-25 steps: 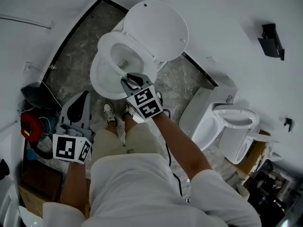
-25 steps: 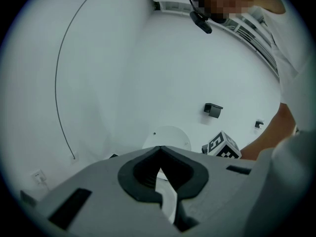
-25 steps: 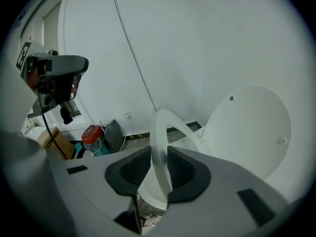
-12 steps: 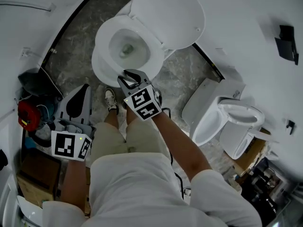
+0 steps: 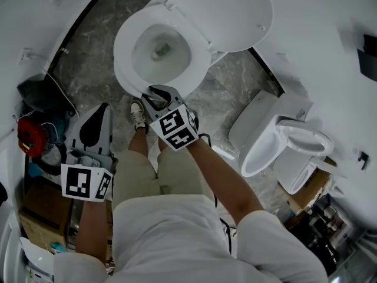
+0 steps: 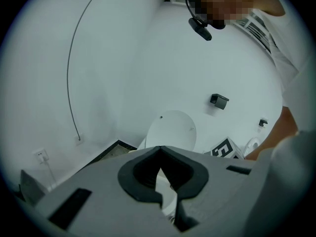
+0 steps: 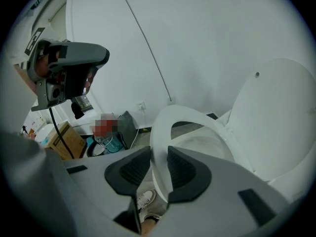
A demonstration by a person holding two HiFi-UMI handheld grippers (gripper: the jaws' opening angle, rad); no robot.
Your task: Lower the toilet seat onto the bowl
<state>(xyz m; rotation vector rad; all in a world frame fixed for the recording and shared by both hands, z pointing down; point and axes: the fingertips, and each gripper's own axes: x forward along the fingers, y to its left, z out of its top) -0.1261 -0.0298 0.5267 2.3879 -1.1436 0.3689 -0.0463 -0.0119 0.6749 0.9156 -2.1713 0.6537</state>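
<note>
A white toilet stands on the grey stone floor with its lid (image 5: 232, 7) upright against the wall. The seat ring (image 5: 122, 49) hangs tilted a little above the bowl (image 5: 162, 52). My right gripper (image 5: 154, 93) is shut on the ring's front edge. In the right gripper view the ring (image 7: 197, 125) runs between the two dark pads of my right gripper (image 7: 159, 164), with the lid (image 7: 276, 117) behind. My left gripper (image 5: 101, 112) hangs apart at the left and holds nothing. In its own view my left gripper (image 6: 159, 149) has its pads meeting at the tips.
A second white toilet (image 5: 283, 149) stands at the right. Bags, a red object (image 5: 28, 137) and a cardboard box (image 5: 41, 217) crowd the floor at the left. The person's shoes (image 5: 136, 115) are just in front of the bowl. A black fixture (image 6: 218, 100) is on the wall.
The right gripper has sunk with the seat ring, which now lies closer to the bowl. The left gripper has dropped a little too.
</note>
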